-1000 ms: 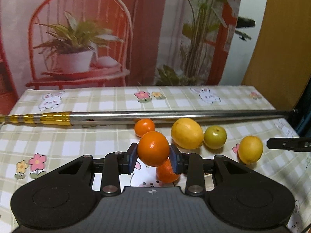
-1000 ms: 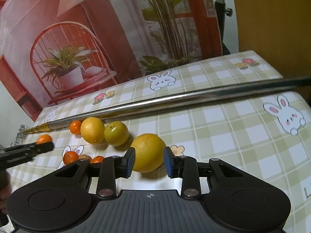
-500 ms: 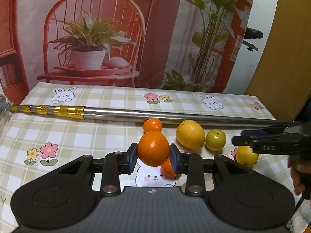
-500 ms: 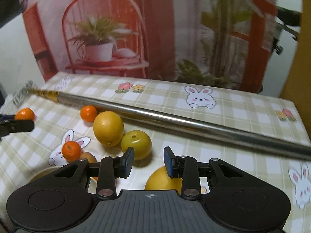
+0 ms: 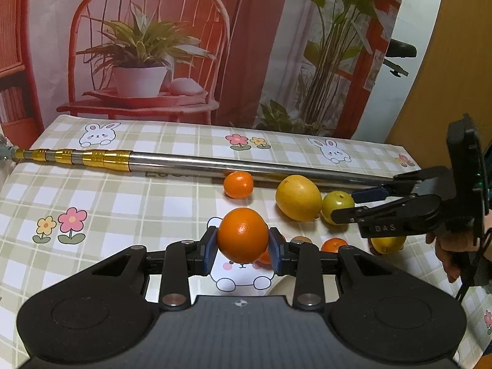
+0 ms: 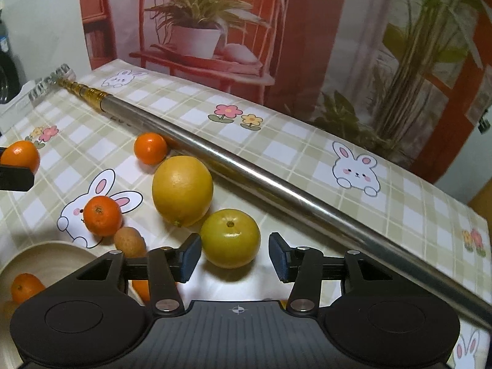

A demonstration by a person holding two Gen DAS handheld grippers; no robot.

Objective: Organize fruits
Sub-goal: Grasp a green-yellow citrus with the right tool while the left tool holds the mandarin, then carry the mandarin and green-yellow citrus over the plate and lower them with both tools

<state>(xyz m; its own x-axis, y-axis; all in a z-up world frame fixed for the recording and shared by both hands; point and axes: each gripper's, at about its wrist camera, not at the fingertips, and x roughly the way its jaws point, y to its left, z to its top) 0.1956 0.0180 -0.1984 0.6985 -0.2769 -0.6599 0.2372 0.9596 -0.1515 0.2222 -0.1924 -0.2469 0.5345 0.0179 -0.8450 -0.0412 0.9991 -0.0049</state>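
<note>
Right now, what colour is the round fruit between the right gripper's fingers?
Yellowish green round fruit, clearest in the right wrist view.

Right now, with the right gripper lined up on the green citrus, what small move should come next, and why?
Probably ease the right gripper forward and down so the greenish citrus sits between its pads. Its jaws are opening and stand wider than the fruit, which lies just ahead of them, untouched. The left gripper already holds an orange, so the right one looks free to pick.
</note>
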